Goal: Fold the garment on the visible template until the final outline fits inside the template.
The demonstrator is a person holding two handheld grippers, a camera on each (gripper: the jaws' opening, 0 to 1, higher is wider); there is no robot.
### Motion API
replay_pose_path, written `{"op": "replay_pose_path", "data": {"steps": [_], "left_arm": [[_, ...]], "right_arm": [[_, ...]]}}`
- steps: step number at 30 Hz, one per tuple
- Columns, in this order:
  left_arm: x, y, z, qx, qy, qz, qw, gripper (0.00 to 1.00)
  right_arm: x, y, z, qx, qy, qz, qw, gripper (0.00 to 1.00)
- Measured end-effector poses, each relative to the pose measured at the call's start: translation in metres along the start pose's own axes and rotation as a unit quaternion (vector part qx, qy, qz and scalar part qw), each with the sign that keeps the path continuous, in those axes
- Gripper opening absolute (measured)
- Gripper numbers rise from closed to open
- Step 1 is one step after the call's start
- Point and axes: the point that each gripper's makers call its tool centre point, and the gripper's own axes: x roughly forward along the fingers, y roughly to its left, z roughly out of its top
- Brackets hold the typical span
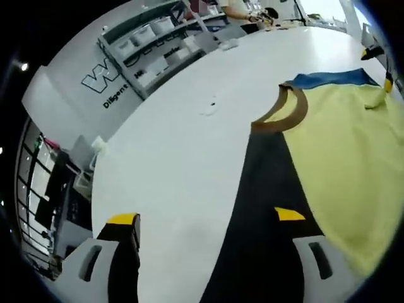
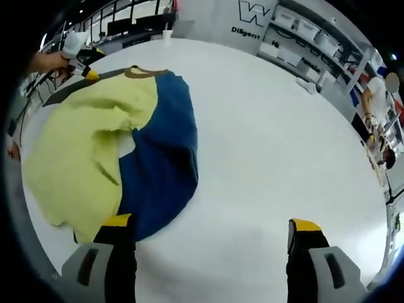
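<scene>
jaws of the left hand-held gripper (image 1: pixel 205 221) stand wide apart in the left gripper view, their yellow-tipped ends hovering over the white desk (image 1: pixel 170 164) and holding nothing; one jaw rises over bare desk, the other over the dark panel of the garment (image 1: pixel 328 145), though whether it touches the cloth cannot be told. the garment lies spread on the desk, pale yellow across most of it, with a black part near the jaw, a blue part at the far edge and a brown collar (image 1: pixel 284 110) between them. at the far edge of the cloth another yellow-tipped jaw end comes in beside it. beyond the desk stand shelves with white bins (image 1: pixel 154 38) against a wall with lettering, and a person works at the far end. in the right gripper view the right hand-held gripper (image 2: pixel 211 224) is also wide open and empty, one jaw just at the near edge of the garment's blue part, the other over bare desk well apart from it. the garment (image 2: pixel 107 151) lies rumpled, yellow folded over blue, collar toward the far side. the left hand-held gripper (image 2: pixel 85 63), held in a hand, sits at the far corner of the cloth. shelves (image 2: pixel 309 44) and the lettered wall stand beyond.
</scene>
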Motion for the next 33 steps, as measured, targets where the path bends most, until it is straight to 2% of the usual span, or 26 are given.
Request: {"op": "replay_pose_path", "data": {"steps": [5, 9, 13, 15, 17, 18, 20, 21, 24, 28, 33], "left_arm": [[0.006, 0.003, 0.004, 0.005, -0.004, -0.002, 1.0, 0.91], [0.01, 0.005, 0.005, 0.01, -0.003, -0.005, 0.9999, 0.9], [0.01, 0.004, 0.007, 0.022, -0.006, -0.006, 0.9997, 0.9], [0.009, 0.003, 0.008, 0.023, 0.0, -0.002, 0.9997, 0.9], [0.005, 0.001, 0.003, 0.0, 0.017, 0.005, 0.9998, 0.89], [0.002, -0.005, -0.001, -0.021, 0.033, -0.006, 0.9992, 0.91], [-0.003, -0.009, 0.001, -0.032, 0.026, -0.006, 0.9991, 0.99], [-0.006, -0.015, 0.0, -0.032, 0.03, -0.017, 0.9989, 0.99], [-0.018, -0.021, 0.005, -0.021, 0.017, -0.021, 0.9994, 0.99], [-0.037, -0.033, 0.015, -0.041, -0.002, -0.034, 0.9986, 0.99], [-0.066, -0.063, 0.009, -0.022, -0.009, -0.067, 0.9975, 0.99]], "right_arm": [[-0.004, -0.014, 0.002, -0.057, 0.015, -0.017, 0.9981, 0.99], [-0.007, -0.032, -0.003, -0.08, 0.03, -0.035, 0.9957, 0.99], [-0.012, -0.047, -0.014, -0.087, 0.039, -0.041, 0.9946, 0.98], [-0.017, -0.052, -0.019, -0.05, 0.034, -0.042, 0.9973, 0.99], [-0.02, -0.05, -0.018, -0.01, 0.017, -0.037, 0.9991, 0.97], [-0.022, -0.046, -0.016, 0.011, 0.004, -0.033, 0.9994, 0.95], [-0.021, -0.037, -0.015, 0.036, -0.007, -0.021, 0.9991, 0.94], [-0.021, -0.032, -0.017, 0.044, -0.007, -0.015, 0.9989, 0.94], [-0.017, -0.016, -0.022, 0.044, -0.005, -0.003, 0.999, 0.94], [-0.015, -0.001, -0.025, 0.044, -0.007, 0.009, 0.999, 0.93], [-0.018, 0.011, -0.023, 0.049, -0.019, 0.02, 0.9984, 0.93]]}}
